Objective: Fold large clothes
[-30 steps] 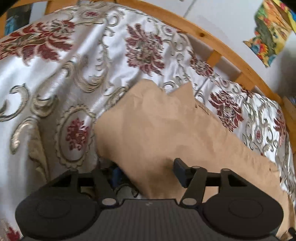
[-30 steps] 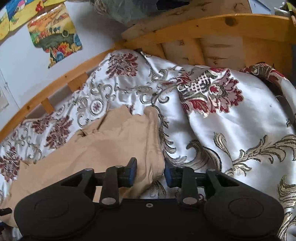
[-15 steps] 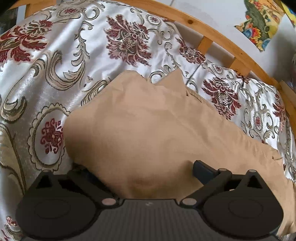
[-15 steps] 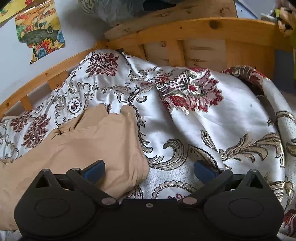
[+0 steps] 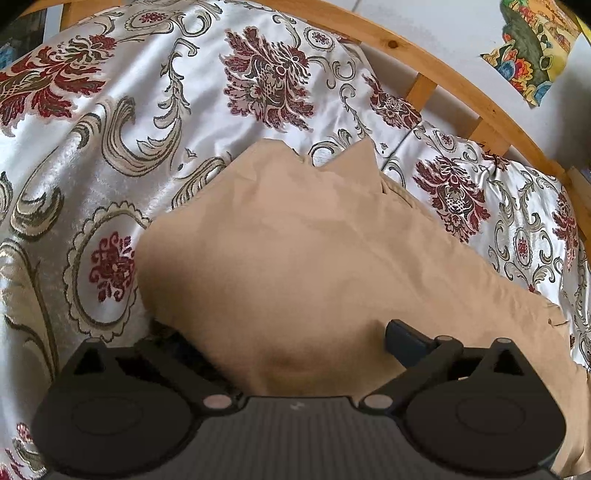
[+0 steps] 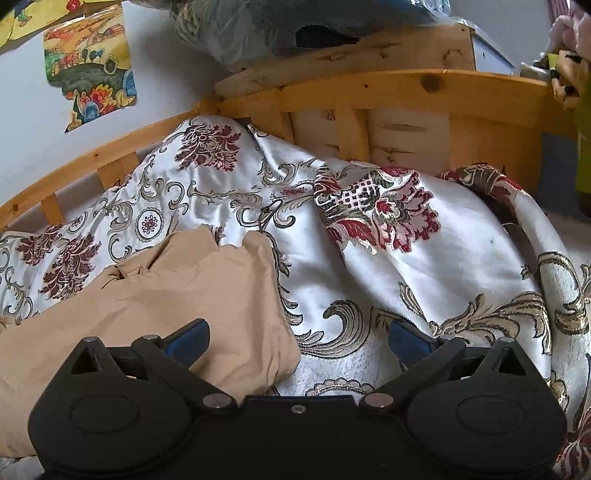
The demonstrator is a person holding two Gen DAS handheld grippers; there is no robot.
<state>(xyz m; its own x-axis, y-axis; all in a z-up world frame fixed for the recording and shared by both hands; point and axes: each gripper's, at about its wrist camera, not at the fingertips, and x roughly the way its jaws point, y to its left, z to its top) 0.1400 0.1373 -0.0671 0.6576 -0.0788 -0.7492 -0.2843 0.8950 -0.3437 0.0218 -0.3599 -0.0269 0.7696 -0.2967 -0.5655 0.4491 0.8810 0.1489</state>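
Tan garment (image 5: 314, 266) spread on floral bedspread (image 5: 122, 122), wooden bed rail (image 6: 369, 92) behind, left gripper (image 5: 291, 343) and right gripper (image 6: 299, 339) both spread wide after just opening, nothing clamped, cloth edge lying between the jaws of each.

A wooden bed frame (image 6: 399, 92) of knotty, honey-coloured pine encloses the scene, its curved side rail (image 5: 436, 62) carried on short upright slats. The bed is covered by a glossy white bedspread (image 5: 122, 122) woven with dark red floral medallions and grey-gold scrolls, creased and heaped towards the headboard. The wall (image 6: 26, 122) behind is plain and pale. A colourful picture (image 6: 88, 70) with torn edges is fixed to it above the rail. A bundle in clear plastic (image 6: 258, 33), possibly bedding, rests on top of the headboard. Soft daylight, with sheen on the satin and no hard shadows.
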